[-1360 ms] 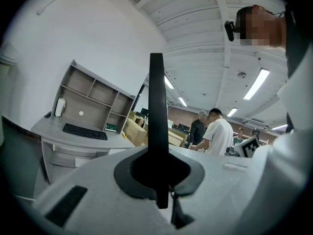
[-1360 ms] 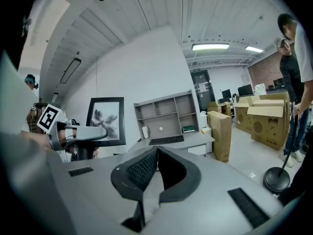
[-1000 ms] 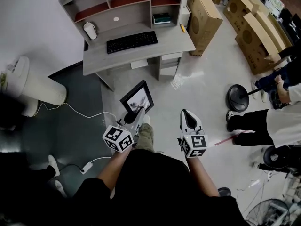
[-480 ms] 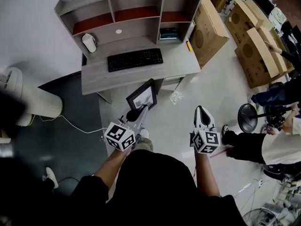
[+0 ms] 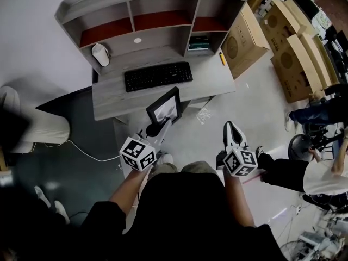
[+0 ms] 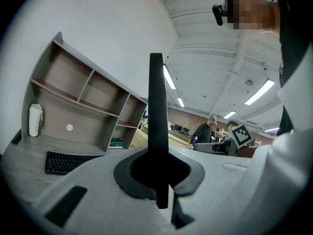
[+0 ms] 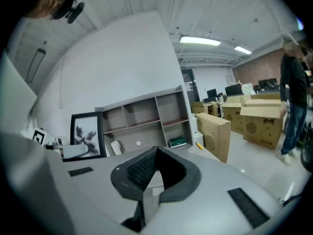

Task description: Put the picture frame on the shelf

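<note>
Pinched by its lower edge in left gripper [image 5: 157, 128], jaws nearly together on the thin rim: frame [image 5: 165, 107]. Stands upright out of the jaws, long axis running up and away, picture face turned toward right gripper [image 5: 229, 129]. Closed and empty there, off to the right, about level with the left. Directly ahead of frame: desk [image 5: 109, 99] edge, then keyboard [image 5: 157, 75]. Beyond and above, shelf [image 5: 157, 16], bays open toward the carrier. Probably calls for lifting forward over the keyboard with the left alone, holding frame upright.
</note>
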Action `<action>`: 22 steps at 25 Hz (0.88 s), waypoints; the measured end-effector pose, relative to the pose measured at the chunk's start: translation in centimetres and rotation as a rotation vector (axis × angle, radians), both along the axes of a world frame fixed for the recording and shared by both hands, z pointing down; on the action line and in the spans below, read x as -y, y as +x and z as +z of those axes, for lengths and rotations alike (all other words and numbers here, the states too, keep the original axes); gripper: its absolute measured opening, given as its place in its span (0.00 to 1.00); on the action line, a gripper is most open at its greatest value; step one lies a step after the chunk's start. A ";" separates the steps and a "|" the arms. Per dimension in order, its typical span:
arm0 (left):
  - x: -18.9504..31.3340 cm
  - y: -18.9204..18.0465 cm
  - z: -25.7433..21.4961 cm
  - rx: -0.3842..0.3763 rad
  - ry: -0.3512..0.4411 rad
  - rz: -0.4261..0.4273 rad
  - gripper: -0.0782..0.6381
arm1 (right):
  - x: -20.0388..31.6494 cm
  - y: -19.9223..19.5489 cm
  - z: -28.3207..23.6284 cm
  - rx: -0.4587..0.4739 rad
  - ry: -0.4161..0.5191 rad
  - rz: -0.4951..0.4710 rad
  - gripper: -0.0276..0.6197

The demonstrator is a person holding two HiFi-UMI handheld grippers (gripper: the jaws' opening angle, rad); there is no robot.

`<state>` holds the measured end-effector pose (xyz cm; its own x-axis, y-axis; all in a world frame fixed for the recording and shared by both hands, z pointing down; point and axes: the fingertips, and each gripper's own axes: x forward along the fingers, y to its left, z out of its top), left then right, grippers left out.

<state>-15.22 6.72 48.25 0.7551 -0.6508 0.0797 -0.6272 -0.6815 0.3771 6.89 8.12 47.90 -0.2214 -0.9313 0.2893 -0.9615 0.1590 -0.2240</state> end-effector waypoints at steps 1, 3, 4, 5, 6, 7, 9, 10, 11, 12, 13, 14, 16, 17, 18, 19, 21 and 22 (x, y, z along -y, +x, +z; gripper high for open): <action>0.3 -0.1 0.1 -0.003 -0.006 -0.001 0.14 | 0.4 0.2 -0.2 0.038 -0.004 0.015 0.06; 0.8 -0.2 0.3 -0.001 -0.011 -0.004 0.14 | 1.6 0.2 -0.7 0.070 0.001 0.022 0.06; 1.1 -0.2 0.5 0.004 -0.011 -0.006 0.14 | 2.2 0.1 -0.9 0.071 0.006 0.019 0.06; 1.3 -0.3 0.6 0.010 -0.011 -0.009 0.14 | 2.8 0.0 -0.9 0.071 0.009 0.014 0.06; 1.6 -0.4 0.8 0.015 -0.013 -0.014 0.14 | 3.3 -0.1 -0.9 0.073 0.011 0.011 0.06; 2.0 -0.5 1.0 0.019 -0.015 -0.022 0.14 | 3.8 -0.2 -0.8 0.077 0.011 0.008 0.06; 3.0 -0.6 1.4 0.034 -0.018 -0.044 0.14 | 5.3 -0.4 -0.3 0.085 0.010 -0.004 0.06; 3.7 -0.7 1.6 0.047 -0.019 -0.054 0.14 | 6.1 -0.6 0.0 0.090 0.011 -0.014 0.06; 4.4 -0.6 1.8 0.059 -0.021 -0.059 0.14 | 7.0 -0.8 0.2 0.094 0.015 -0.025 0.06; 5.1 -0.4 2.0 0.069 -0.026 -0.058 0.14 | 8.0 -0.8 0.4 0.097 0.022 -0.037 0.06; 6.0 0.1 2.1 0.078 -0.031 -0.051 0.14 | 9.1 -0.6 0.7 0.099 0.030 -0.046 0.06; 6.9 0.8 2.2 0.088 -0.034 -0.040 0.14 | 10.4 -0.3 0.9 0.103 0.037 -0.050 0.06; 9.2 2.3 2.3 0.115 -0.040 -0.019 0.14 | 13.2 0.7 1.1 0.127 0.046 -0.048 0.06; 10.5 3.1 2.2 0.123 -0.045 -0.010 0.14 | 14.6 1.2 0.9 0.147 0.050 -0.048 0.06; 11.7 4.0 1.9 0.124 -0.049 0.000 0.14 | 15.9 1.7 0.4 0.165 0.061 -0.053 0.06; 12.7 4.9 1.5 0.116 -0.051 0.013 0.14 | 17.0 2.2 -0.2 0.178 0.078 -0.063 0.06; 14.8 6.9 0.6 0.087 -0.040 0.045 0.14 | 19.0 3.3 -1.4 0.184 0.116 -0.075 0.06; 16.0 7.8 0.2 0.076 -0.033 0.058 0.14 | 20.1 3.9 -1.8 0.183 0.132 -0.073 0.06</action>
